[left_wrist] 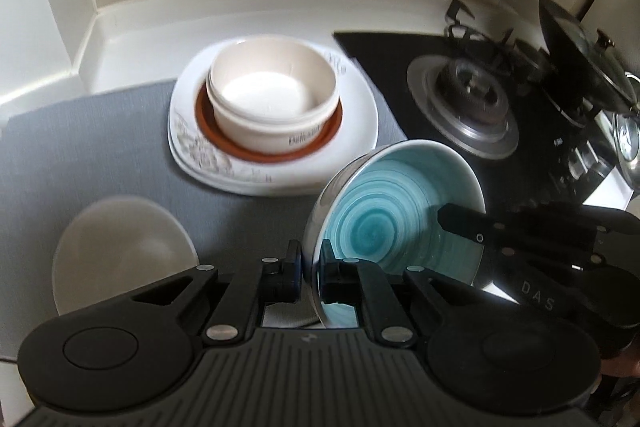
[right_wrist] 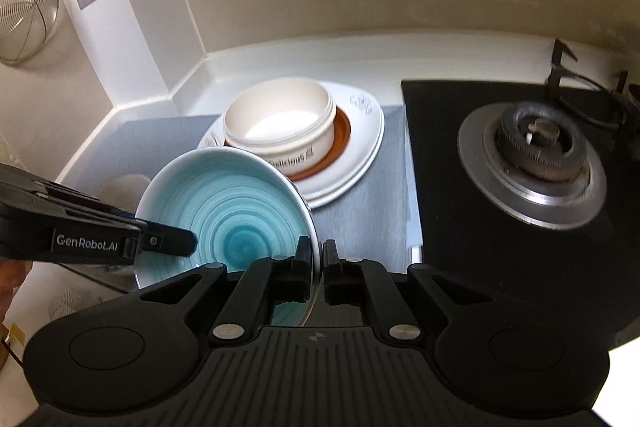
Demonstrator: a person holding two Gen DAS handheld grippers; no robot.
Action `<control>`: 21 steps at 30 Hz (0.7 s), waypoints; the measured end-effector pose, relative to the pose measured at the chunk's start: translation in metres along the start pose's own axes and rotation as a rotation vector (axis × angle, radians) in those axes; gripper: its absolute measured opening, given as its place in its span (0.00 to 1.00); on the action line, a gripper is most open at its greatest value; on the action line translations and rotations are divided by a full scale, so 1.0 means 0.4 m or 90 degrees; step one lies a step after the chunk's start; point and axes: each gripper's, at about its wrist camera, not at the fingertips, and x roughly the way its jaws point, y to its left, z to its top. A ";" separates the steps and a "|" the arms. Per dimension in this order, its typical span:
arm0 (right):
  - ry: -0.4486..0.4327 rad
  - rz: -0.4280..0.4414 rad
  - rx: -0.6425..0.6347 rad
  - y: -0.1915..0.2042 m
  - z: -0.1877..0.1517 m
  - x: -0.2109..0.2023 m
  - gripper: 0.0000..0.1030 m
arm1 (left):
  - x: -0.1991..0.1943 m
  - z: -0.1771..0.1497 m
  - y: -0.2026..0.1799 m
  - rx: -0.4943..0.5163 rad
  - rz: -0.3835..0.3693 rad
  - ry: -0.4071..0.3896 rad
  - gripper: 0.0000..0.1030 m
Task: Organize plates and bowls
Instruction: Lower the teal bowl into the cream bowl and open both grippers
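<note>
Behind everything stands a cream kitchen wall, and below it a white counter with a grey mat (left_wrist: 120, 147) beside a black gas hob (right_wrist: 480, 267). On the mat lies a white square plate (left_wrist: 360, 131), on it a brown plate (left_wrist: 256, 155), and on that a cream bowl (left_wrist: 276, 99) with printed letters on its side; a plain white bowl (left_wrist: 120, 247) rests alone nearer to the camera. Both grippers carry the turquoise bowl (left_wrist: 384, 227) together. The left gripper (left_wrist: 310, 277) is closed on the near rim, one jaw inside and one outside, and the right gripper (right_wrist: 319, 273) is closed the same way on the opposite rim. This bowl hangs tilted above the mat, near the stack but not touching it. I judge that the step is to bring it over the cream bowl and set it inside or on top. To do it well, both hands should move at one speed, so that the rim does not twist between the pads. It seems wise to level the bowl first, then to centre it over the cream bowl and lower it slowly. A glazed rim is probably slippery, so the grip should loosen only when the weight rests on the stack, and one hand should not let go before the other.
</note>
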 end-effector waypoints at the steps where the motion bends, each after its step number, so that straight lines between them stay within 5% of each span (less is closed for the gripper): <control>1: -0.004 0.000 -0.002 0.000 0.006 -0.003 0.06 | -0.005 0.009 0.000 0.001 0.001 -0.005 0.08; 21: -0.049 0.017 -0.031 -0.004 0.245 0.078 0.06 | 0.001 0.233 0.080 0.004 0.027 -0.069 0.08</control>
